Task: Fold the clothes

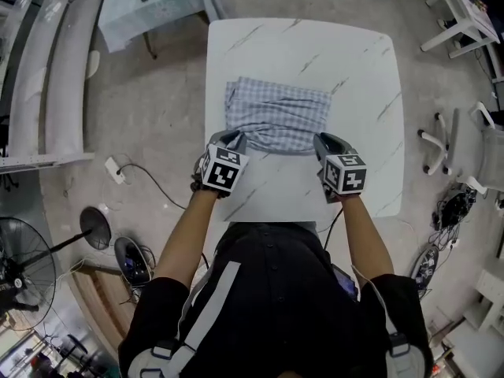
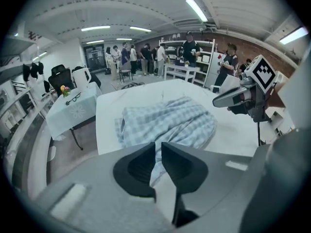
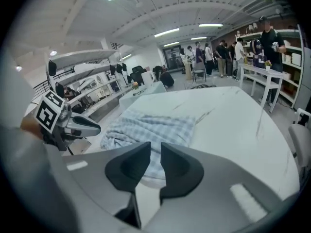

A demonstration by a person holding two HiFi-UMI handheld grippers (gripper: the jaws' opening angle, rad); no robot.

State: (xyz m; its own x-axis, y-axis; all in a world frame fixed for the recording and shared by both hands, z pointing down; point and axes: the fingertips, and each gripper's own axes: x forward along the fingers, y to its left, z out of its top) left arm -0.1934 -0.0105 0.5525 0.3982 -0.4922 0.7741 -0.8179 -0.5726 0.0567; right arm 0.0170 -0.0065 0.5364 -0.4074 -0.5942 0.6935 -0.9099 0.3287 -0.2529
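Lying on a workroom's marbled table (image 1: 236, 53), checked cloth (image 1: 276, 115) is clamped by left hand-held gripper (image 2: 158, 147) and right hand-held gripper (image 3: 155, 147).

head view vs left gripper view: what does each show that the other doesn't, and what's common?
Head view only: the left gripper seen from outside, the person's black top, a floor fan and the whole outline of the table.

Left gripper view only: its own jaws nearly together, pinching the near edge of the checked cloth; a group of people at the far end of the room; a cloth-covered side table.

Both: the checked cloth bunched on the white marble table, and the right gripper at the cloth's near edge.
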